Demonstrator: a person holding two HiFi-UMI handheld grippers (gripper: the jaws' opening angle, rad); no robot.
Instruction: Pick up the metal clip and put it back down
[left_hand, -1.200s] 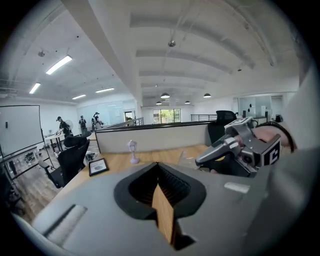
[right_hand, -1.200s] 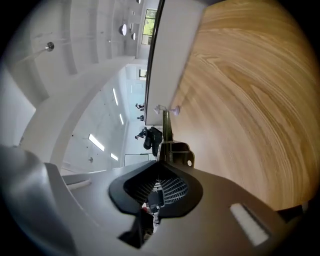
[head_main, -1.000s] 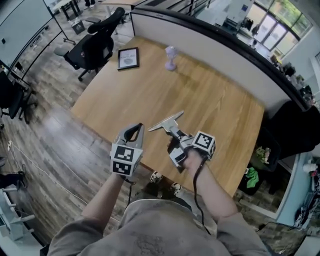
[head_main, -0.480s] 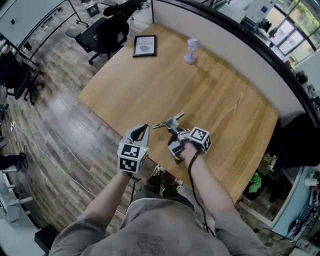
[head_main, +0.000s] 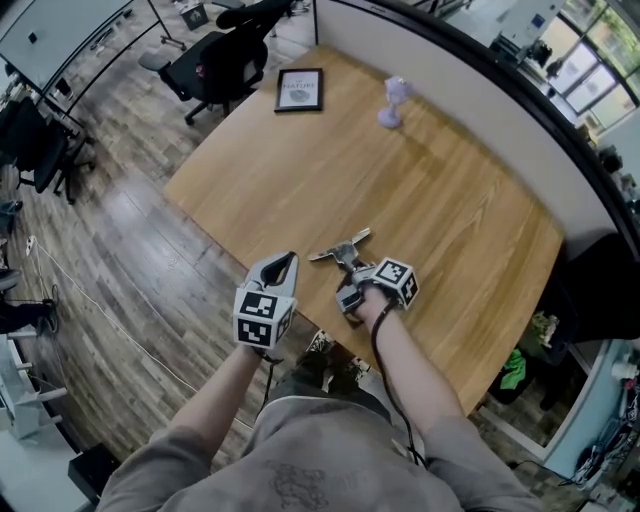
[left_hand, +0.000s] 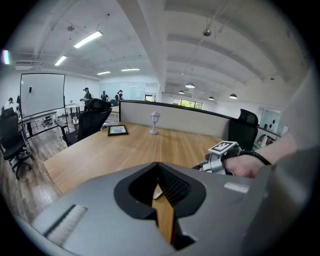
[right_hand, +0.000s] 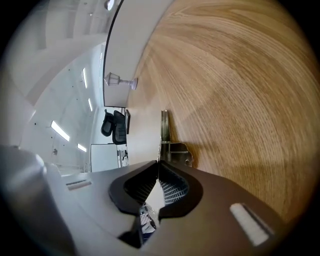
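Right gripper view: right gripper (right_hand: 158, 162) jaws nearly together, pinching the handle end of the metal clip (right_hand: 165, 142). Only the head view places the clip over the table (head_main: 450, 200), near its front edge. Left gripper view: left gripper (left_hand: 157, 164) jaws closed, nothing between them.

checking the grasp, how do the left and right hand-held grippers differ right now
The right hand-held gripper is shut on the metal clip; the left hand-held gripper is shut on nothing. The right one is over the table; the left one hangs at its near edge. Both have their jaws closed.
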